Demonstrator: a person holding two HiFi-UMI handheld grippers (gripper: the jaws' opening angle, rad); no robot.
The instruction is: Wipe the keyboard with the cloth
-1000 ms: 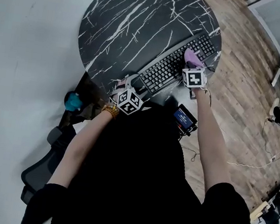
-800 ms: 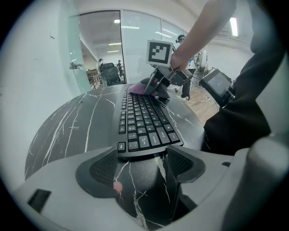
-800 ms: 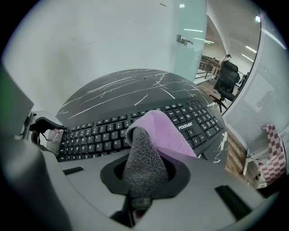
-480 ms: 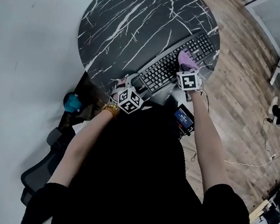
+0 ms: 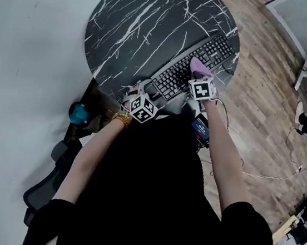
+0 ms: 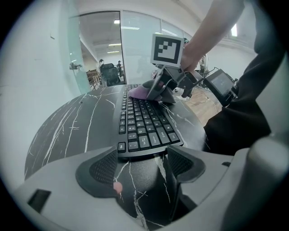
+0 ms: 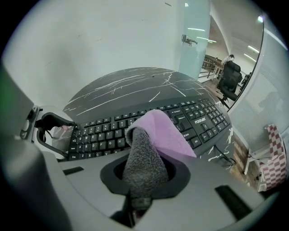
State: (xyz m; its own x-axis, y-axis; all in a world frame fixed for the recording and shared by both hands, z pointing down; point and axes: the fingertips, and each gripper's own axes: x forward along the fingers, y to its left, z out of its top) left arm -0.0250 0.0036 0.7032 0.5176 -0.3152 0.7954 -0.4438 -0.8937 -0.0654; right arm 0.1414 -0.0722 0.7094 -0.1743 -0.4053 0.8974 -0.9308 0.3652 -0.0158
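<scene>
Pinches cloth [image 7: 159, 134] in right hand-held gripper [image 7: 142, 180], draped over middle keys of keyboard [image 7: 101, 133] along surface's [image 5: 138, 22] right edge, for wiping. Holds left hand-held gripper [image 6: 140, 168] spread, empty, at keyboard's end, probably to brace it.

Round black marble table [image 5: 138, 27], wood-plank floor [image 5: 268, 106] — glass partitions [image 6: 97, 49] beyond.

The round counter [image 5: 143, 28], upper middle of the head view, is black with thin white marble veins. The keyboard [image 5: 190, 67] on it is black with white lettering. The cloth [image 7: 156, 128] is lilac on one face and fuzzy grey on the other. The left gripper [image 6: 142, 168] and right gripper [image 7: 143, 178] are pale grey with black-lined jaws, and each carries a white cube printed with black squares. At right, the floor [image 5: 268, 106] is brown wood planking.
</scene>
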